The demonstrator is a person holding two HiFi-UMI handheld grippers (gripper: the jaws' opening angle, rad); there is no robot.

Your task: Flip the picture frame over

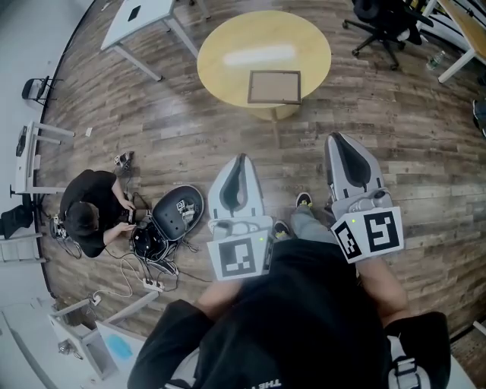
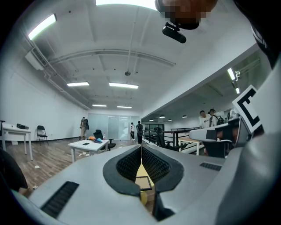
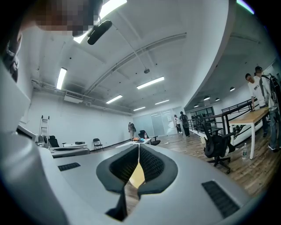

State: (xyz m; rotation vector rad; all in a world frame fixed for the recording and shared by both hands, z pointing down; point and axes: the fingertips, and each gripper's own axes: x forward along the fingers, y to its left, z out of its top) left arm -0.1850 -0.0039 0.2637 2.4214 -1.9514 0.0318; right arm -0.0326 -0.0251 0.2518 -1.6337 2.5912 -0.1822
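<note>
Ahead, the round yellow table point(image 1: 250, 38) stands on the wooden floor point(image 1: 395, 121), and the picture frame point(image 1: 274, 86) lies flat on it near the edge closest to us, a little right of the middle. We hold both grippers level, well short of the table and touching nothing. The left gripper point(image 1: 241, 159) has its fingers point(image 2: 131, 165) pressed together with nothing between them. The right gripper point(image 1: 338, 138) likewise has its fingers point(image 3: 151, 163) closed and empty. To our left a person point(image 1: 91, 213) sits on the floor beside a tangle of cables. A black office chair point(image 1: 383, 23) stands beyond the table's far right edge.
</note>
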